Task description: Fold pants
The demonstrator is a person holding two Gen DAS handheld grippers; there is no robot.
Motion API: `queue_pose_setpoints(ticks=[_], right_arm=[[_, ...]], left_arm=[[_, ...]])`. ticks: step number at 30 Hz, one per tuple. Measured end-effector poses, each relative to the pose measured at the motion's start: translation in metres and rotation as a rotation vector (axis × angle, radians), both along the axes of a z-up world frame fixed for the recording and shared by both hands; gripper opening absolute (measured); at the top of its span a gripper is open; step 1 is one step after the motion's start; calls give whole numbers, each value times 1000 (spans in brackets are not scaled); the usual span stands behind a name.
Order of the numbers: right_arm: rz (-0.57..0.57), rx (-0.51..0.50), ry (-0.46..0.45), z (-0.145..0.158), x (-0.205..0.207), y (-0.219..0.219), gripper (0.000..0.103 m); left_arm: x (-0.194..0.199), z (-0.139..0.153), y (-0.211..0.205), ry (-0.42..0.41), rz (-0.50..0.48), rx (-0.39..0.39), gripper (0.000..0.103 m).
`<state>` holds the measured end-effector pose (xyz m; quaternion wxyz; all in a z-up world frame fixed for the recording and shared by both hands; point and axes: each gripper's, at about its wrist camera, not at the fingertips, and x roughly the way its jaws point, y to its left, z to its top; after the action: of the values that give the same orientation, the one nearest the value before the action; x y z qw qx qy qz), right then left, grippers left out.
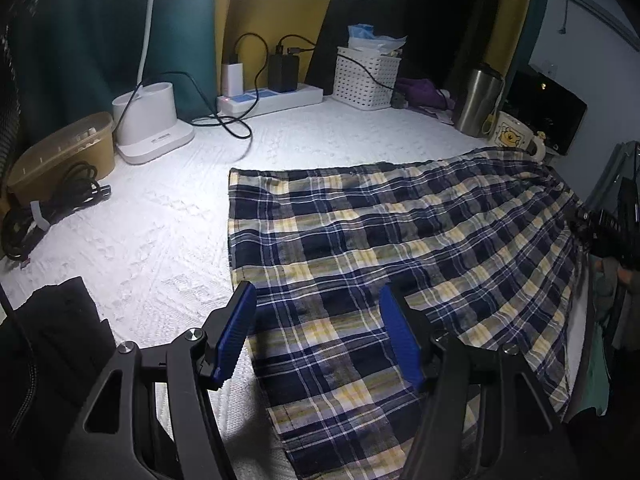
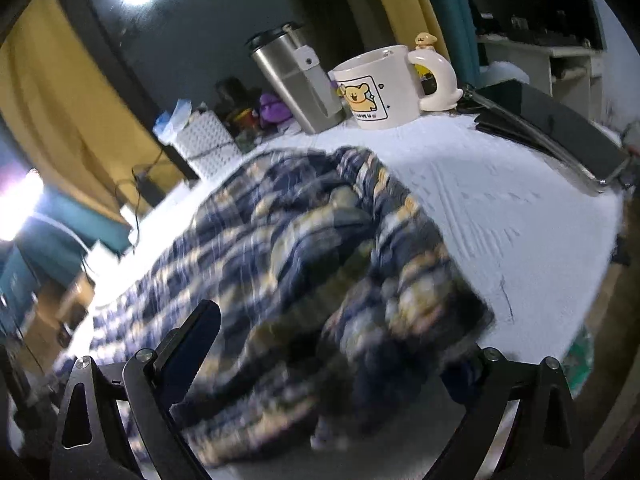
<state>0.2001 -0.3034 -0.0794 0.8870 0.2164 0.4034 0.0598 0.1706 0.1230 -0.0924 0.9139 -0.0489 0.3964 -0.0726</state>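
Pants [image 1: 380,240] lie spread on the white tabletop [image 1: 160,220], one end bunched up, so the folding looks barely started and most folds remain. Left gripper [image 1: 320,332] has its fingers apart, hem edge just beyond and between the tips, nothing pinched. Right gripper [image 2: 332,356] is spread wide around the bunched end; grip unclear through blur.

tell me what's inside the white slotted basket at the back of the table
Crumpled blue and clear plastic sticks out above the white basket, and a black cable runs across its front. Anything deeper is hidden by its walls and the plastic.
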Motion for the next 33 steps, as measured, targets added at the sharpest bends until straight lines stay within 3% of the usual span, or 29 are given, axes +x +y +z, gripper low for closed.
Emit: queue_pose_setpoints(ticks=[5,8,12,17,20,22,24,28,31,33], right_arm=[[26,65,9,-2,22,4,98],[61,81,23,-5,32,12,80],[81,64,29,-6,43,19,74],[110,50,35,-5,50,25,73],[140,25,26,-6,52,33,58],[150,23,24,-8,55,33,36],[166,0,34,-10,58,33,26],[210,-2,17,-9,61,29,17],[155,-21,-13,-4,62,13,9],[149,-32,-12,-3,68,3,9]], left_arm=[[1,-1,1,9,20,13,64],[2,0,3,7,34,19,64],[5,2,4,6,47,27,64],[9,4,1,12,55,32,64],[13,2,0,27,63,29,64],[17,-1,-3,45,62,31,64],[20,-3,-8,65,56,38,64],[24,-6,-24,92,26,54,64],[26,-4,-35,92,-4,59,64],[29,-1,-43,93,-24,58,64]])
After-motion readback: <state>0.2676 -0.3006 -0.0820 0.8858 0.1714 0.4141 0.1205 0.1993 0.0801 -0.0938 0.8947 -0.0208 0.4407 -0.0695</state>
